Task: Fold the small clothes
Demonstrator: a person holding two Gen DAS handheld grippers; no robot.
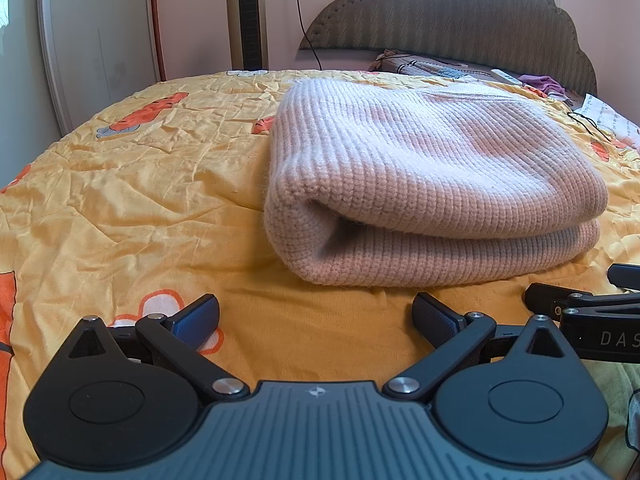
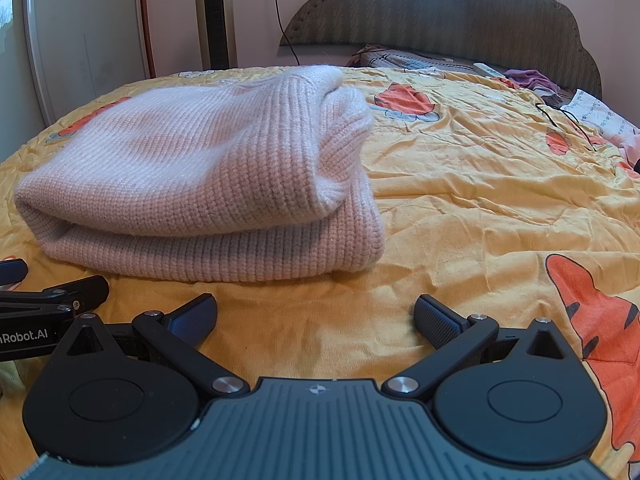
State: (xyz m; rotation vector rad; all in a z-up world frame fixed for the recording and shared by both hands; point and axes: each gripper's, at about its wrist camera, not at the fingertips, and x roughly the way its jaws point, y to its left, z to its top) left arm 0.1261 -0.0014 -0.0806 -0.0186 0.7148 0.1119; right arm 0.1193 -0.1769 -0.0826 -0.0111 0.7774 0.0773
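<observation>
Now your left gripper (image 1: 316, 320) and right gripper (image 2: 316, 320) gape empty before the folded pink knitted sweater (image 1: 432, 188); "Robot.AI" and "DAS" lettering shows on them.

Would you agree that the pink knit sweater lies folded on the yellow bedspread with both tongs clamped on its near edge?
Not quite. The pink knit sweater lies folded on the yellow bedspread, but the left tongs and right tongs are open and short of it, as both wrist views show.

both grippers (image 1: 316, 320) (image 2: 316, 320) spread wide, empty
</observation>
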